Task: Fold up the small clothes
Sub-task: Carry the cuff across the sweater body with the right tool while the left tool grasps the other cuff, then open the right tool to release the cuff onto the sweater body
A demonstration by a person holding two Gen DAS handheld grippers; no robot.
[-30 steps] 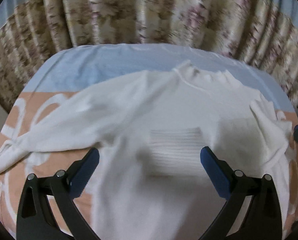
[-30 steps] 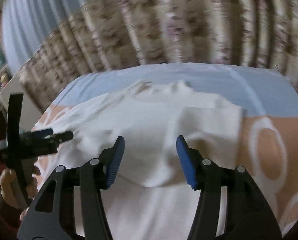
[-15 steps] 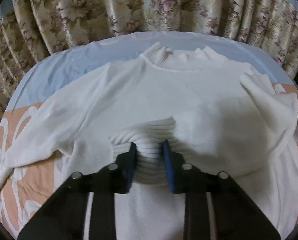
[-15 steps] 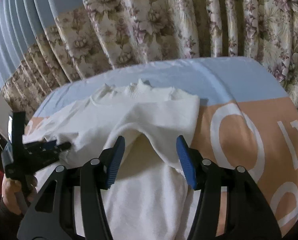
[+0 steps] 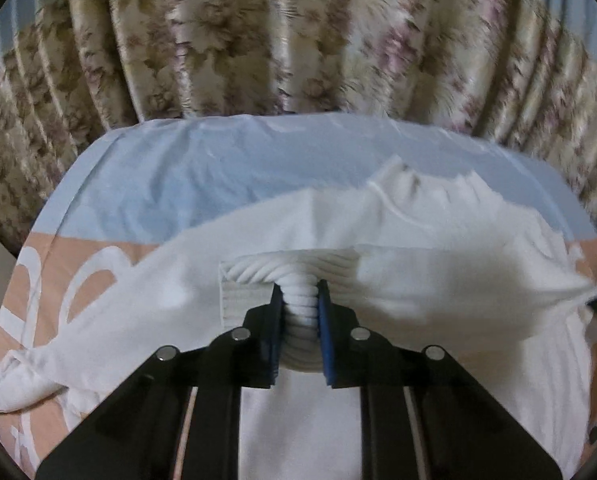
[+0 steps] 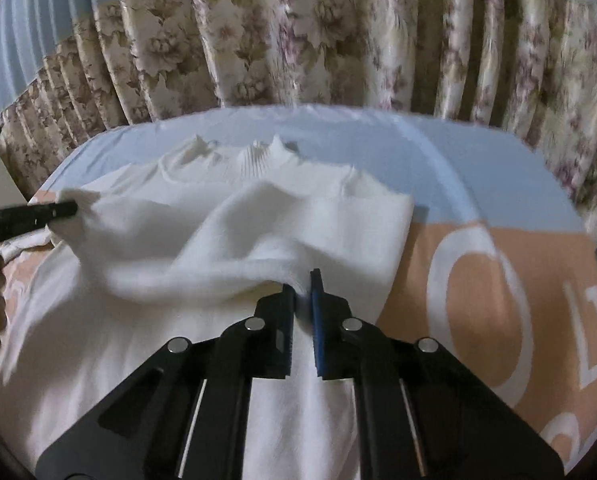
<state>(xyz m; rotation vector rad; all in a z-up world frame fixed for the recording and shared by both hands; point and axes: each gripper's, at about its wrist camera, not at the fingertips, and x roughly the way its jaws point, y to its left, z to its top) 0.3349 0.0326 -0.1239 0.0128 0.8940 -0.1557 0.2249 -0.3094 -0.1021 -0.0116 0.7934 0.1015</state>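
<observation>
Pinching white sweater [image 5: 438, 280] — left gripper [image 5: 298, 304], right gripper [image 6: 301, 280], floral curtain [image 6: 338, 40] behind

Both wrist cameras sit low and close over the bed [image 5: 226, 184], facing the flowered curtain [image 6: 338, 40]. Each looks along its own claw; both share the white sweater [image 5: 438, 280].

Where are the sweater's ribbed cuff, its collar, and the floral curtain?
ribbed cuff [image 5: 298, 270], left wrist view, on the bunched ribbing just above the jaws.
collar [image 6: 258, 156], right wrist view, on the ribbed neck band at the far edge.
floral curtain [image 6: 338, 40], right wrist view, on a middle pleat.
</observation>
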